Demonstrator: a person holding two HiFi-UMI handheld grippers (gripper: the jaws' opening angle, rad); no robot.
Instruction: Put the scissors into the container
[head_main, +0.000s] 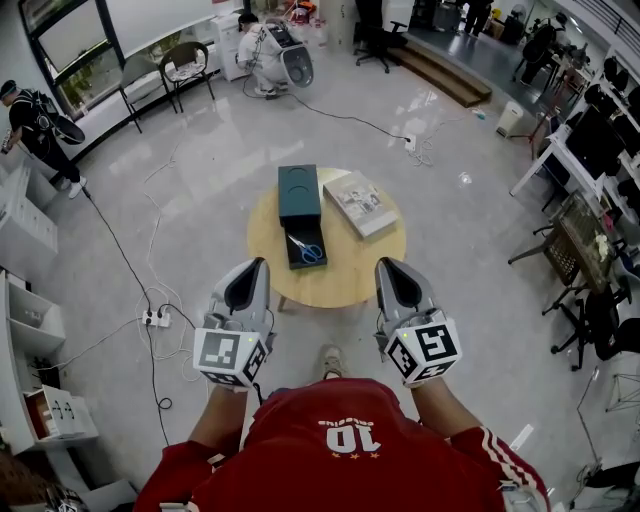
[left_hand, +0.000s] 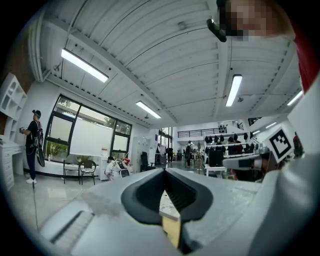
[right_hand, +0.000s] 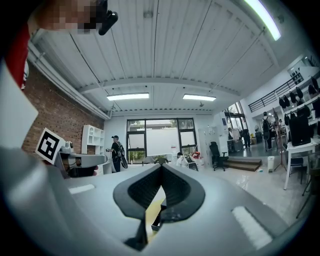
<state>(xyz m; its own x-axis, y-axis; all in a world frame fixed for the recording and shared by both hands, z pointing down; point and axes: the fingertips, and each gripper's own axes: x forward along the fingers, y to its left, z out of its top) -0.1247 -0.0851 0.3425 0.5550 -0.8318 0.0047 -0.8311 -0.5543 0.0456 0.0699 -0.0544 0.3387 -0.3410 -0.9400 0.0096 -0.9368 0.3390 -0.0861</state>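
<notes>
**A:** How are the tongs set?

**B:** Both point level, side by side. In the head view their tips reach the near rim of the round wooden worktop (head_main: 340, 278). The left tongs (head_main: 261, 263) are pressed together with nothing between them. The right tongs (head_main: 383, 263) are pressed together too, and also empty.

**A:** And the scissors?

**B:** The scissors (head_main: 307, 250), with blue handles, lie inside the open dark container (head_main: 303, 266). That is ahead of the tongs and between the two pairs, somewhat nearer the tips of the left tongs. Neither pair touches them.

**A:** What else is on the worktop?

**B:** The teal lid (head_main: 298, 192) lies just beyond the container, on its far side from the tongs. I cannot tell whether the two touch. A book (head_main: 360, 203) lies flat ahead of the right tongs, beside the lid and apart from it.

**A:** And behind the tongs?

**B:** The person's forearms and a red shirt (head_main: 340, 465).
</notes>
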